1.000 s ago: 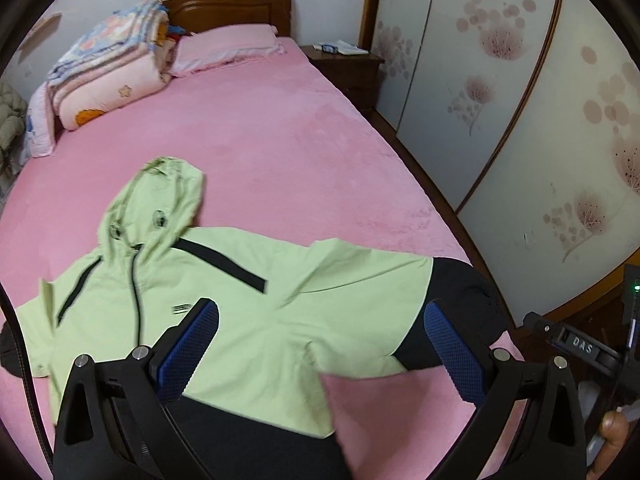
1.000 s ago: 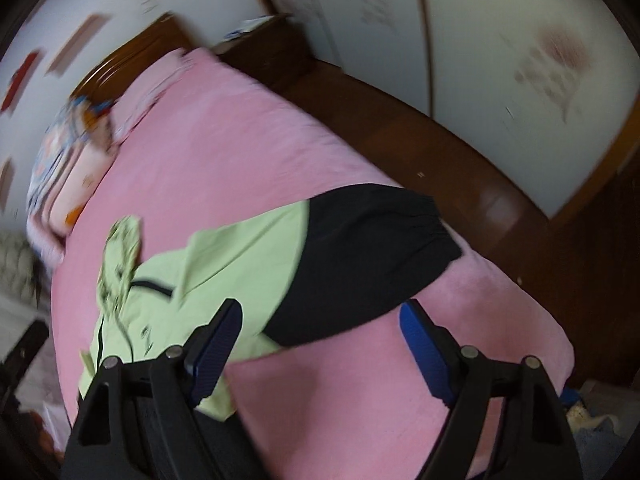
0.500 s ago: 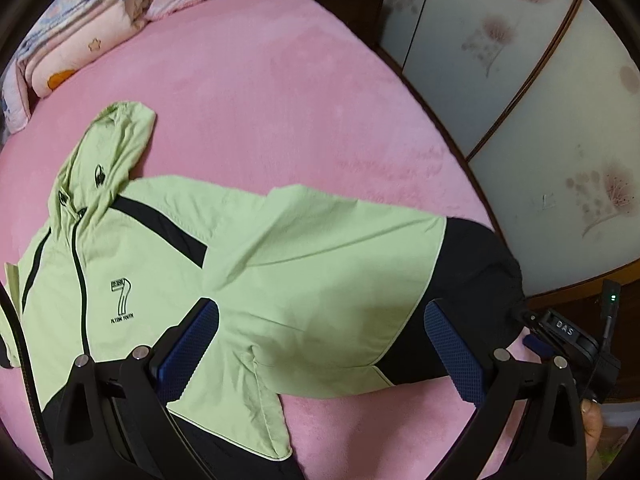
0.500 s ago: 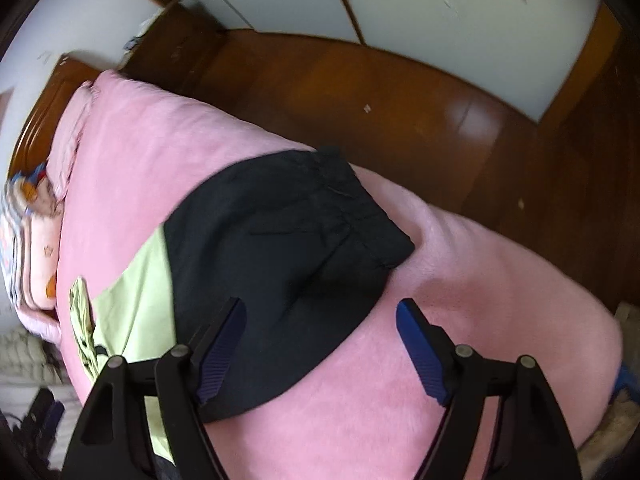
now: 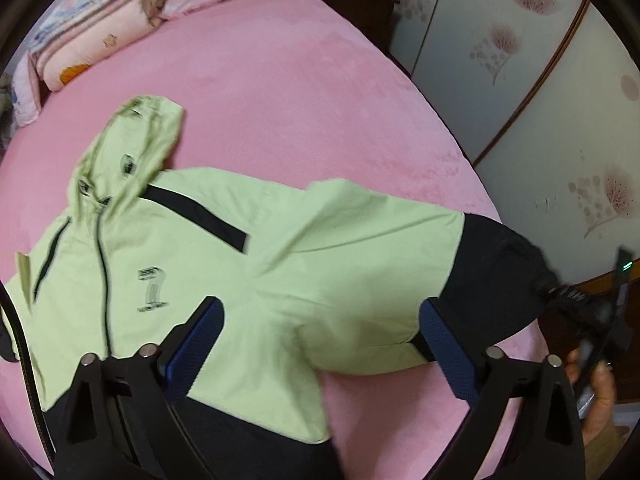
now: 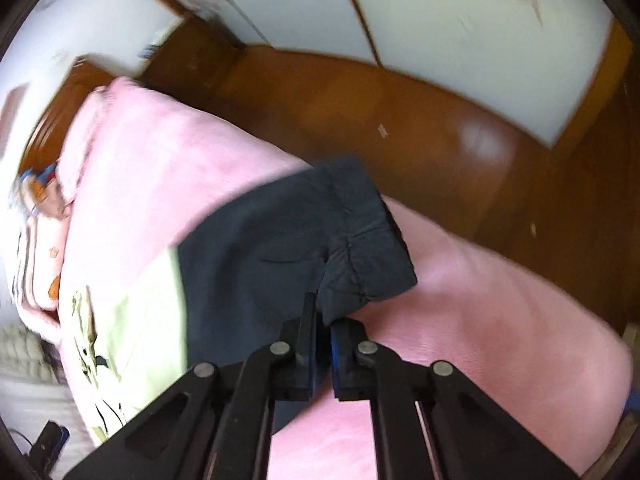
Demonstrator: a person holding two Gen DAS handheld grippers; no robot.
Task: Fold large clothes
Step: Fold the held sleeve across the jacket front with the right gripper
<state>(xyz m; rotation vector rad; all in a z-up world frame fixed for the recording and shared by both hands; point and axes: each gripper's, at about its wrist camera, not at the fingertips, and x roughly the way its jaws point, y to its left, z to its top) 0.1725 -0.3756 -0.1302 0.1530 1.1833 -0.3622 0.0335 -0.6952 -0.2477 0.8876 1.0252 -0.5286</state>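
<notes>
With our right gripper [image 6: 323, 322] clamped on the black cuff [image 6: 360, 240] and our left gripper [image 5: 320, 344] closing, nothing pinched yet, above the jacket [image 5: 240, 280], we should lift the sleeve gently inward.

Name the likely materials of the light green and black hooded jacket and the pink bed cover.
Light green and black hooded jacket: probably thin woven synthetic, smooth and matte, creasing crisply. Pink bed cover: seemingly plush fleece, with soft fuzzy nap.

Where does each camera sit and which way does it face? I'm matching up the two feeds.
Left wrist: on the left gripper, jaws closing above the jacket on the bed; a hand shows at right.
Right wrist: on the right gripper, shut on the black sleeve at the bed's edge.
Shared: jacket, sleeve, bed.
</notes>
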